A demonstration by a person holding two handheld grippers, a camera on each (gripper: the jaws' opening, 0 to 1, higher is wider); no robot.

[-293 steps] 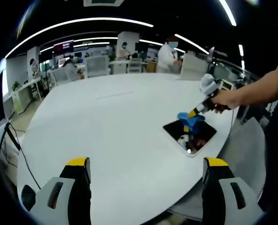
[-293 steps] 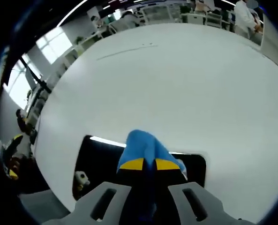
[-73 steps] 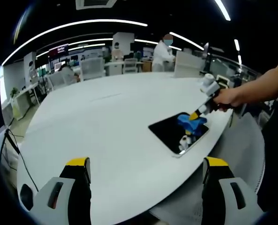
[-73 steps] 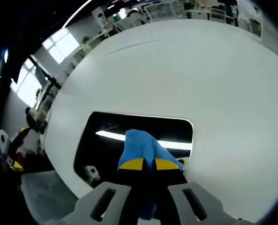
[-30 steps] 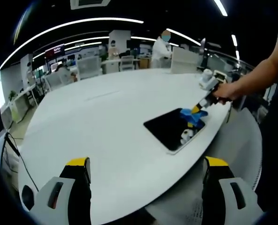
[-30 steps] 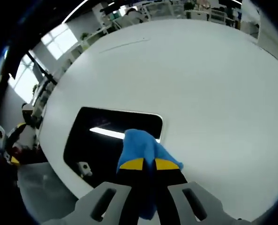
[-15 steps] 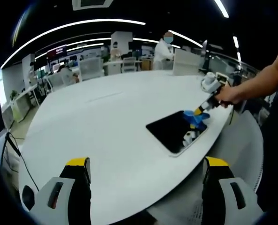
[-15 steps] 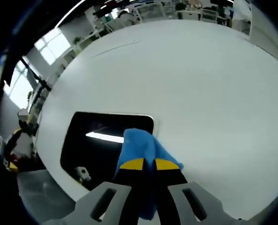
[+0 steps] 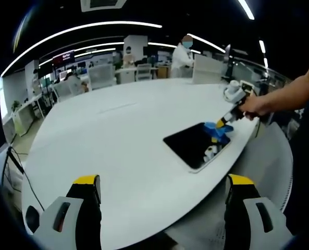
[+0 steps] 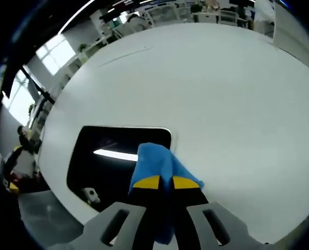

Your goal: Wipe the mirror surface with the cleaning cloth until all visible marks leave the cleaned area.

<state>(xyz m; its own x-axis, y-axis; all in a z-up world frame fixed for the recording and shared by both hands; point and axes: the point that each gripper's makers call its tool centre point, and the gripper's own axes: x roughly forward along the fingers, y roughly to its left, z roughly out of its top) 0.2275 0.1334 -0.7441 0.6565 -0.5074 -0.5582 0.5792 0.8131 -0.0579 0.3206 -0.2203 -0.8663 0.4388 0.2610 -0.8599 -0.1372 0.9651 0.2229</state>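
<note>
While clamped in right gripper (image 10: 166,182), cloth (image 10: 157,161) touches mirror (image 10: 110,156).

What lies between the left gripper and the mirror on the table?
In the left gripper view, bare white table separates the open left gripper from the mirror.
</note>
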